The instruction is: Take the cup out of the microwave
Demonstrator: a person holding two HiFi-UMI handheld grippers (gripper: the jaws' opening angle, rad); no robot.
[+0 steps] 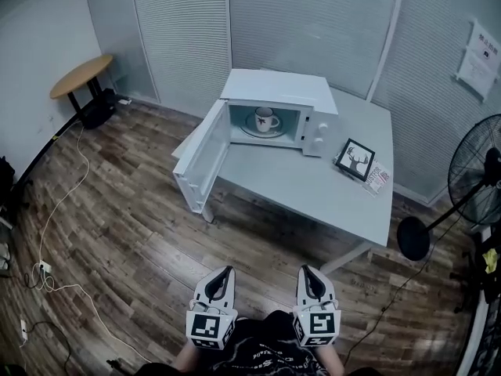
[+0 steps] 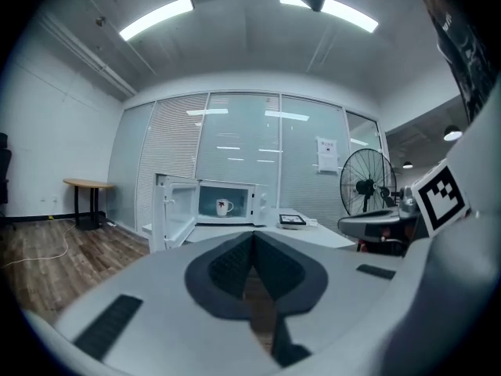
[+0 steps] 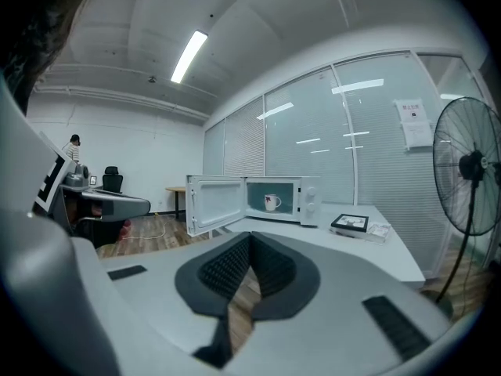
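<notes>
A white microwave [image 1: 275,104] stands on a white table [image 1: 313,186] with its door [image 1: 200,157] swung wide open to the left. Inside it a white cup [image 1: 264,119] with a dark mark stands upright on a plate [image 1: 250,128]. The cup [image 2: 224,206] also shows small and far in the left gripper view, and the cup [image 3: 272,202] in the right gripper view. My left gripper [image 1: 221,277] and right gripper [image 1: 309,276] are low in the head view, well short of the table. Both are shut with nothing between their jaws.
A framed deer picture [image 1: 355,159] and a small card [image 1: 377,179] lie on the table right of the microwave. A standing fan [image 1: 474,178] is at the right, a round wooden table [image 1: 81,75] at the far left. A white cable [image 1: 63,210] runs across the wooden floor.
</notes>
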